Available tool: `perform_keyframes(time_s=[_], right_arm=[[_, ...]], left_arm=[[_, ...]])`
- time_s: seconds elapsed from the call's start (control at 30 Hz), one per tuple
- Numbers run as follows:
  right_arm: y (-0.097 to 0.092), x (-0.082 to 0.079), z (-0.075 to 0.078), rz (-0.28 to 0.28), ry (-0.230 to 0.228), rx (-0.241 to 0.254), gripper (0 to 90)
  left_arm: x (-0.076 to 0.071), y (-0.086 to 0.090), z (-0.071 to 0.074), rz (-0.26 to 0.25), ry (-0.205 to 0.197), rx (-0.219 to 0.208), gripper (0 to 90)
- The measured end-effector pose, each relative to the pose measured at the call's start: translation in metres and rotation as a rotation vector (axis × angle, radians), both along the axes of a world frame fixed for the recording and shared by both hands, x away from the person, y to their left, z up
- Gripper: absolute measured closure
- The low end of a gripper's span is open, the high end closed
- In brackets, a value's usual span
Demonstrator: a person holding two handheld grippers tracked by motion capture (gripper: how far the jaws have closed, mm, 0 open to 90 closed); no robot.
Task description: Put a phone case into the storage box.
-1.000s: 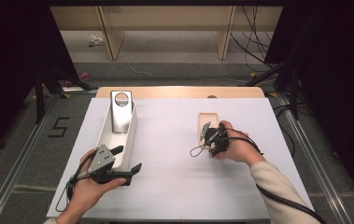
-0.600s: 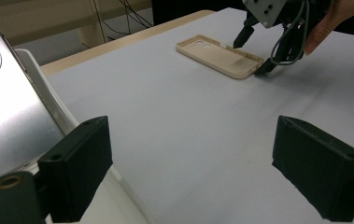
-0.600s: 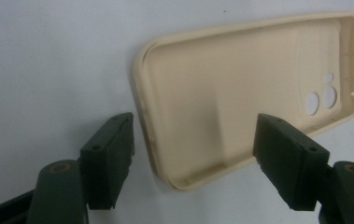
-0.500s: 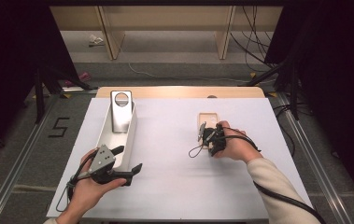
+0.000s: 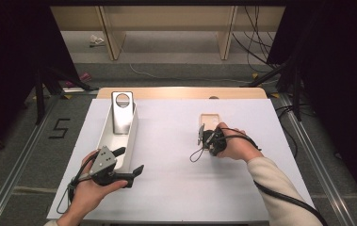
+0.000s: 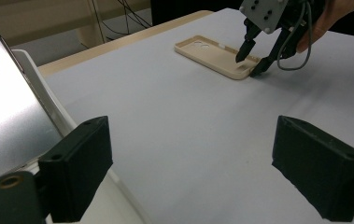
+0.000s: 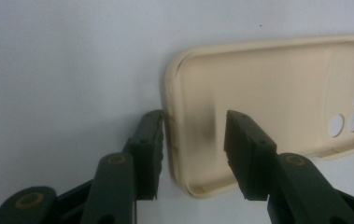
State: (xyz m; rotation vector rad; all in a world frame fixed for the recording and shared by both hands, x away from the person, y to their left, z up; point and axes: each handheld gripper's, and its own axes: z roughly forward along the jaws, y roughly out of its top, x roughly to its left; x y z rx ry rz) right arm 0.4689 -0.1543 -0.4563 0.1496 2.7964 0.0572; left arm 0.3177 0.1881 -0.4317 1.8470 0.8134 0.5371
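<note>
Right gripper [image 7: 193, 154] open over the near end of the beige phone case [image 7: 268, 107], one jaw just outside its short end wall, the other inside the shell, case lying flat on the white table [image 5: 176, 141]. Left gripper [image 6: 188, 172] wide open, holding nothing, beside the white tray [image 5: 108, 136] with its upright metal plate [image 5: 122, 113]; case well apart ahead of those jaws.

High view looks down from above the table [image 5: 176, 188]; gripper views sit low, close — all share the phone case [image 6: 214, 55].
</note>
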Motion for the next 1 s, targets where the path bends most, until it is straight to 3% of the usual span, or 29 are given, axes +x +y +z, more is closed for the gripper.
perform_keyframes(time_s=[0.5,1.0], right_arm=[[0.0014,-0.004,-0.0012,0.042,0.042,-0.01,78.7],[-0.0001,-0.0052,-0.0024,0.074,0.041,0.0,84.8]], left_arm=[[-0.0003,-0.0012,-0.0006,-0.003,0.003,0.0,12.1],[-0.0001,-0.0014,-0.001,-0.005,0.006,-0.002,12.9]])
